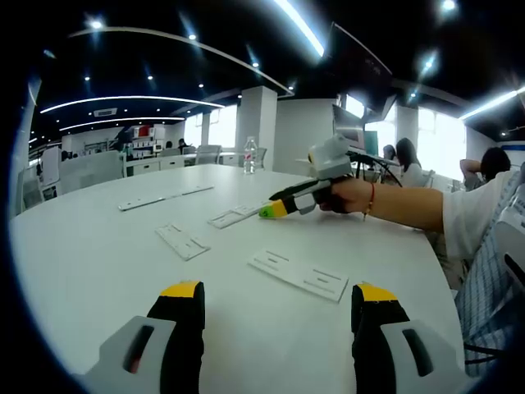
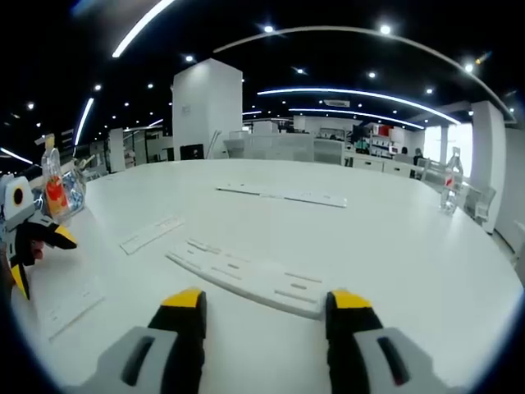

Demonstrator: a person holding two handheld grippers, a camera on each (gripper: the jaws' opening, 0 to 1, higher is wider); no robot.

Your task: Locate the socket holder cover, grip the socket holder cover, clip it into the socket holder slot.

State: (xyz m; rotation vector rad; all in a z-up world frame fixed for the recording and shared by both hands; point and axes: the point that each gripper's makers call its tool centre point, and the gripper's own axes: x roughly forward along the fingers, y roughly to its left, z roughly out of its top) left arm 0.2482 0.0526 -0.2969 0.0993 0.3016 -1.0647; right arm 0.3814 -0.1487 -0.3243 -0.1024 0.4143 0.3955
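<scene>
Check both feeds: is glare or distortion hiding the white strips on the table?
Left gripper view: strips are low-contrast but readable on the white table; edges bend with fisheye. Right gripper view: nearest strip sharp, far ones faint; ceiling lights bright.

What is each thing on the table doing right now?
Left gripper: open, holding nothing.
Right gripper: open, holding nothing, over the long white strip.
Long white strip: lying flat on the table.
Water bottle: standing upright.
Short white strip: lying flat.
</scene>
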